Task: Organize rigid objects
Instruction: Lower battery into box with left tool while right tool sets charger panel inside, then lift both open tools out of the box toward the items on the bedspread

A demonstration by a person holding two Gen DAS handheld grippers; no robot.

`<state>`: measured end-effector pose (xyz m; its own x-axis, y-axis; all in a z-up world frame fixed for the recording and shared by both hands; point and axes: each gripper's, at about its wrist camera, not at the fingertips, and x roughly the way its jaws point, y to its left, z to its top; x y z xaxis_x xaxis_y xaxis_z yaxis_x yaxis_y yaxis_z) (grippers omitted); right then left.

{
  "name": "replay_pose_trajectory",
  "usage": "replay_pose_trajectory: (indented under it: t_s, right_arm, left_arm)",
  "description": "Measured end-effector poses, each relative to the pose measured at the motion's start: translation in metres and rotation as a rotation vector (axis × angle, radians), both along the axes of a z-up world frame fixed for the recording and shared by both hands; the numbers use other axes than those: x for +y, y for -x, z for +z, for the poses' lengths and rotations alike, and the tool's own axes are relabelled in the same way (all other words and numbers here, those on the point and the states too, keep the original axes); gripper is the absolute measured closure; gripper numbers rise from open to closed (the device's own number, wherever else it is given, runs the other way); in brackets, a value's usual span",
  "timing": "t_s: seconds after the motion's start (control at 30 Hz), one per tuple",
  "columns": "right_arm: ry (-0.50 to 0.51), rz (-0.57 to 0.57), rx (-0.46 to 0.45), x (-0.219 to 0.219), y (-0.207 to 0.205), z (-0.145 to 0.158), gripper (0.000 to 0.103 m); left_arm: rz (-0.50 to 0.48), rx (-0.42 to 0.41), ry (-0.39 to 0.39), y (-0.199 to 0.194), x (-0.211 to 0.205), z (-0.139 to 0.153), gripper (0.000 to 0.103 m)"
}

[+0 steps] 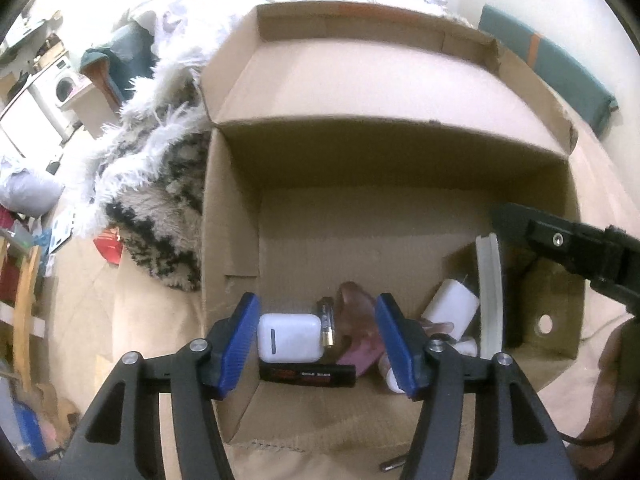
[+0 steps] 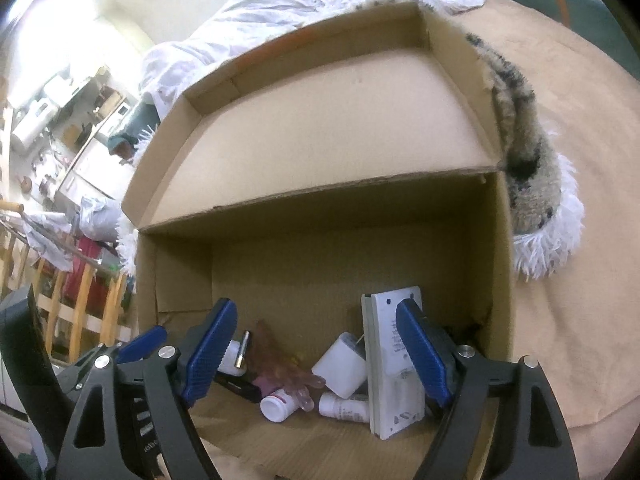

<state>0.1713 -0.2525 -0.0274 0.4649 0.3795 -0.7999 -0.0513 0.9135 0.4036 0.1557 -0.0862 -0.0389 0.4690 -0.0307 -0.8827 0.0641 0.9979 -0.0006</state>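
An open cardboard box lies on a bed and holds several small items. In the left wrist view my left gripper is open and empty, hanging over a white earbud case, a battery, a black stick and a pink piece. My right gripper is open and empty over the same box. Between its fingers lie a white charger block, two small white bottles and an upright white flat device beside the right fingertip.
The box lid stands open at the back. A shaggy white and black blanket lies left of the box, and on its right in the right wrist view. The tan bed sheet surrounds the box. A teal cushion lies far right.
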Motion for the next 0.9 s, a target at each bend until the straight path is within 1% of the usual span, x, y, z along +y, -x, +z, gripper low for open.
replay_pose_trajectory:
  t_s: [0.1, 0.17, 0.23, 0.4, 0.53, 0.7, 0.83, 0.9]
  right_arm:
    - [0.028, -0.05, -0.016, -0.009, 0.01, 0.006, 0.016]
    - [0.015, -0.071, -0.016, -0.016, 0.016, 0.009, 0.016]
    - [0.002, -0.079, -0.015, -0.022, 0.024, 0.013, 0.016]
    - [0.012, -0.077, -0.028, -0.025, 0.039, 0.02, 0.016]
    - [-0.002, -0.075, -0.007, -0.022, 0.054, 0.017, 0.016]
    - [-0.004, -0.079, 0.013, -0.018, 0.08, 0.015, 0.016]
    - [-0.005, -0.057, 0.034, -0.013, 0.103, 0.009, 0.016]
    - [0.001, -0.044, 0.041, -0.01, 0.111, 0.007, 0.016]
  left_arm:
    - [0.009, 0.022, 0.061, 0.0, 0.009, 0.006, 0.045]
    - [0.019, 0.028, 0.084, 0.005, 0.011, 0.011, 0.045]
    - [0.038, 0.018, 0.079, 0.01, 0.015, 0.014, 0.045]
    - [0.049, 0.027, 0.077, 0.026, 0.02, 0.022, 0.045]
    - [0.048, 0.025, 0.058, 0.04, 0.029, 0.026, 0.045]
    - [0.087, 0.044, 0.06, 0.063, 0.043, 0.024, 0.044]
    - [0.112, 0.03, 0.005, 0.081, 0.048, 0.024, 0.045]
    - [0.114, 0.034, -0.002, 0.091, 0.049, 0.022, 0.045]
